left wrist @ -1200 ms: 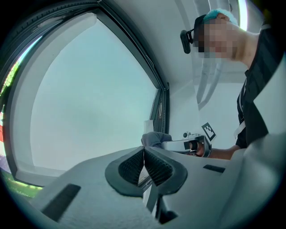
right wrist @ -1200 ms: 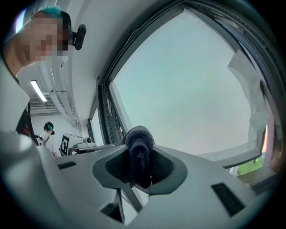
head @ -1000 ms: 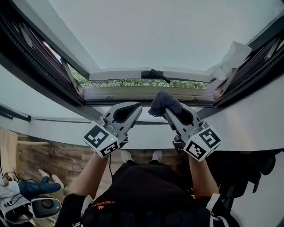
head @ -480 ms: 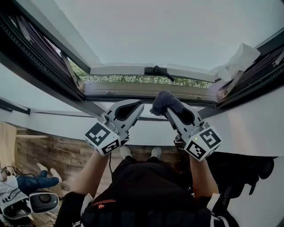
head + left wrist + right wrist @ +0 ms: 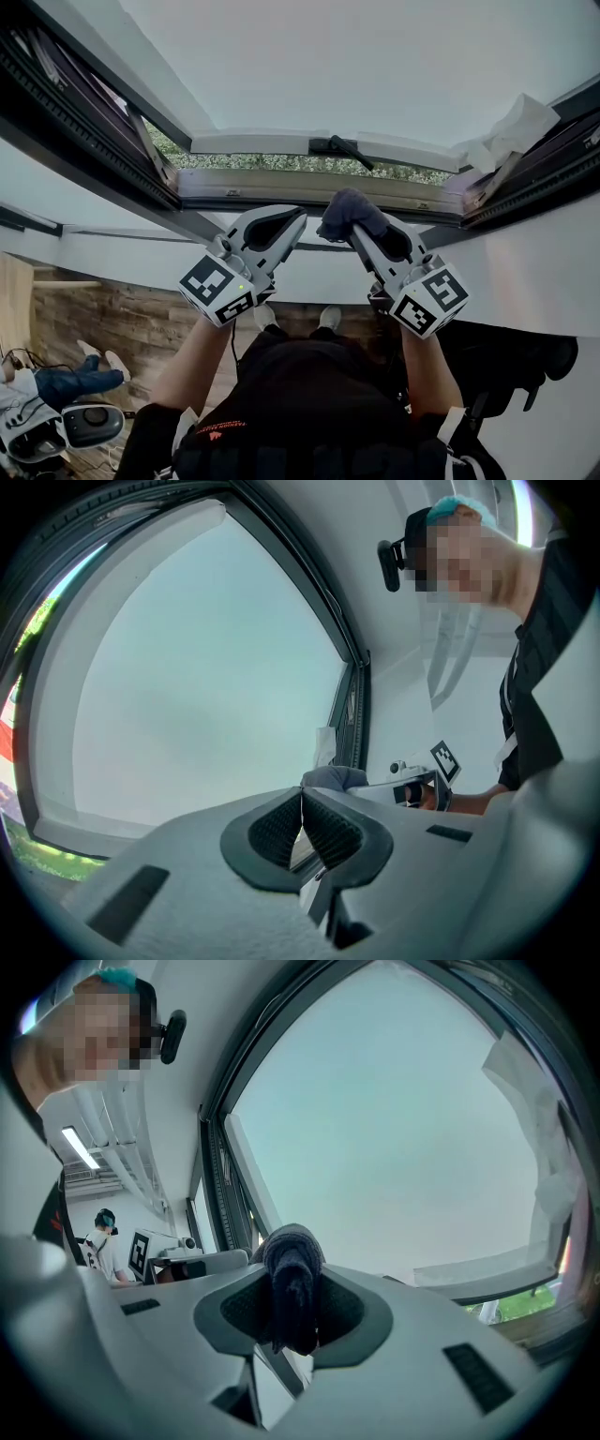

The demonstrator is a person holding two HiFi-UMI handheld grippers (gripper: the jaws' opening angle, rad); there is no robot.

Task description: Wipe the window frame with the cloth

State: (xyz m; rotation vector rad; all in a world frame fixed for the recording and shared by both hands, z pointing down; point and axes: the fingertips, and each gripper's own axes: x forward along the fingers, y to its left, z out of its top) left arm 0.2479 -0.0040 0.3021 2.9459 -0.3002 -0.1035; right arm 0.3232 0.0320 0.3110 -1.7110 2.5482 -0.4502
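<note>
Right gripper (image 5: 354, 225): forearm raised, jaws clamped on a bunched dark cloth (image 5: 348, 210). The cloth sits at the lower rail of the window frame (image 5: 272, 191) (contact cannot be made out). Left gripper (image 5: 289, 221): forearm raised just beside the right, jaws pressed together with nothing between, pointing at the same rail.

Clamped between the right gripper (image 5: 292, 1288) jaws: a dark cloth (image 5: 292, 1260), soft, nubbly and matt. Lining those jaws, black ribbed pads (image 5: 340, 1307), rubbery-looking; same ribbing inside the left gripper (image 5: 302, 819). Smooth matt grey plastic on both shells. Ahead of the jaws, smooth pale window glass (image 5: 328, 66) in a window frame (image 5: 300, 190) of satiny pale sill and dark ridged seals. Right of the jaws, a crumpled white sheet (image 5: 514, 131), paper or film, cannot tell which.
</note>
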